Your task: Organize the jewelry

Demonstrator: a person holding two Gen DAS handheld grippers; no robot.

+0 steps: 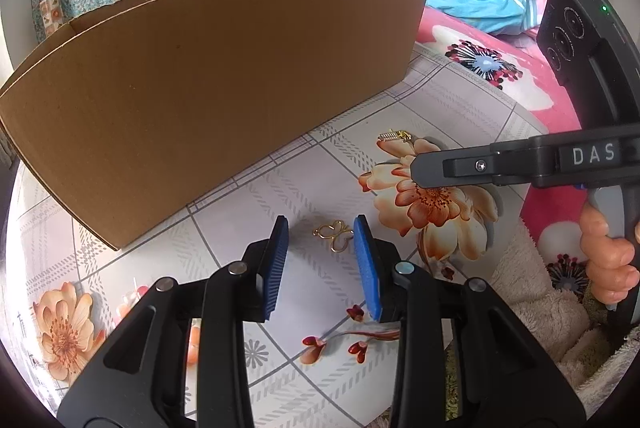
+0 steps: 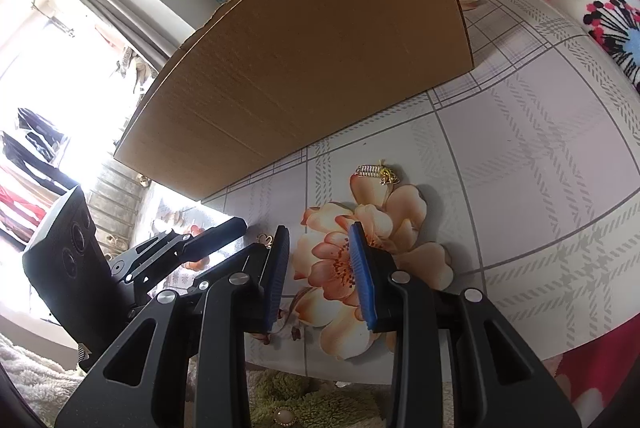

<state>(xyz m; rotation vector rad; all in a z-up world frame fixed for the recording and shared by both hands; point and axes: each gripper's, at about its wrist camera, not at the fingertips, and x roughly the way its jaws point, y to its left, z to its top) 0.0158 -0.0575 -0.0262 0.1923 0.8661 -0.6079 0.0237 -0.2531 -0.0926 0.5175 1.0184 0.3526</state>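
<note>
On your right claw (image 1: 414, 168) you can read "DAS"; both claws stand released, the left claw (image 1: 320, 248) framing a thin gold butterfly-shaped wire ornament (image 1: 335, 235), perhaps a brooch, on the floral table (image 1: 460, 108).

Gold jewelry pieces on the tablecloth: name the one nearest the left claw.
The gold butterfly-outline piece, lying just ahead between the left claw's open blue pads. The other piece, a gold comb-like clip, lies farther off near the cardboard box.

Both grippers' fingers (image 1: 280, 264) apart, empty.

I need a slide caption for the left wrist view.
Open left gripper around a gold butterfly, near a box.
</note>
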